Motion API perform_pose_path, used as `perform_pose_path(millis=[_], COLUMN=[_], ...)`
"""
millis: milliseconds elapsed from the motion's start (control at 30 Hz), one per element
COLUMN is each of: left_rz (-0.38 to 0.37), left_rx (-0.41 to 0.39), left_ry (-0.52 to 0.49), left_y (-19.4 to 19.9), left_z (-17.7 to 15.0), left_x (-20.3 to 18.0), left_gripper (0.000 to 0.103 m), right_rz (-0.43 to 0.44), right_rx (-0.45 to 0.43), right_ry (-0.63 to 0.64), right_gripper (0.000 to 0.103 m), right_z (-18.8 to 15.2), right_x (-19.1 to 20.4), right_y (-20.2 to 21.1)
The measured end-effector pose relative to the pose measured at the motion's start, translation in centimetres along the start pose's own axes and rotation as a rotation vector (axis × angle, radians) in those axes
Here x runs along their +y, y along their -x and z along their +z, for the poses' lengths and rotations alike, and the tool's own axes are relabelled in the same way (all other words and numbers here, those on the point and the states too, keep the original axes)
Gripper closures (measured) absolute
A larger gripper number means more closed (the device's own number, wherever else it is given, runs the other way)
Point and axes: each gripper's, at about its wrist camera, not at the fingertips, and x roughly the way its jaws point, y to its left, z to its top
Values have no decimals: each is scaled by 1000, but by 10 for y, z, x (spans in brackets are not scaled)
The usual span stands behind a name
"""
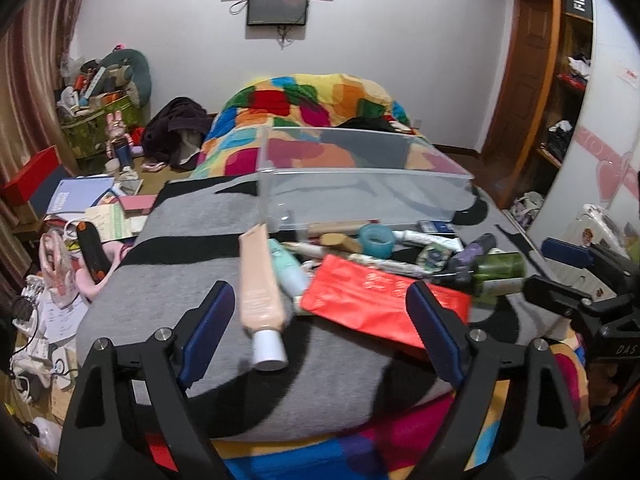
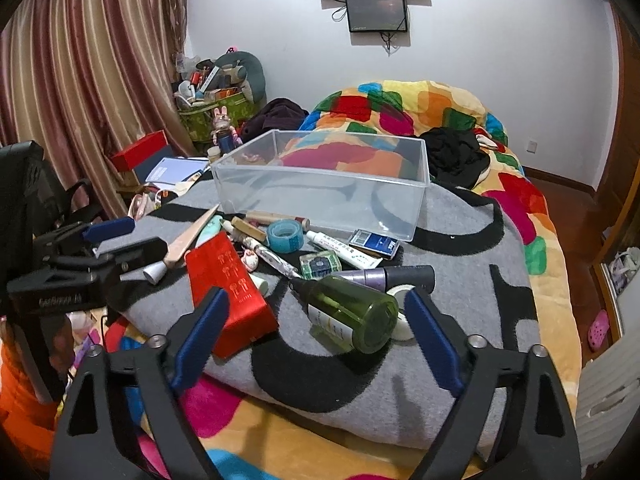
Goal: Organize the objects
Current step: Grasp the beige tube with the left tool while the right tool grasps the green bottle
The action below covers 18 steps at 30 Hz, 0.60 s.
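Note:
A clear plastic box (image 2: pixel 320 184) stands empty on a grey and black blanket (image 2: pixel 460 280) on the bed; it also shows in the left wrist view (image 1: pixel 360 184). In front of it lies a heap of small items: a peach tube with a white cap (image 1: pixel 260 296), a red packet (image 1: pixel 380 300), a green bottle (image 2: pixel 352 312), a blue tape roll (image 2: pixel 285 236), a purple and black tube (image 2: pixel 396 276). My left gripper (image 1: pixel 320 320) is open, its jaws around the peach tube and the red packet. My right gripper (image 2: pixel 316 328) is open just before the green bottle.
A colourful quilt (image 2: pixel 400 108) covers the bed behind the box, with black clothing (image 2: pixel 456 156) on it. The floor at the left holds books, a red box (image 2: pixel 140 152) and a full basket (image 2: pixel 212 108). A wooden wardrobe (image 1: pixel 560 80) stands at the right.

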Motion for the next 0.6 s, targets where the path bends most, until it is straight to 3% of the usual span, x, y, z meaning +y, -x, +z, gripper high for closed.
perform_pose_path(millis=[167, 400, 600], left_rz=[43, 82, 100], left_rx=[39, 115, 88], left_ry=[54, 107, 76], left_y=[-13, -42, -50], left_z=[-8, -25, -27], left_x=[22, 41, 38], left_gripper=[16, 32, 40], right_rz=[4, 20, -7], right_rx=[31, 82, 96], right_ry=[2, -37, -24], right_gripper=[31, 42, 43], right_z=[-6, -10, -6], right_x=[-8, -20, -19], right_y=[-8, -26, -39])
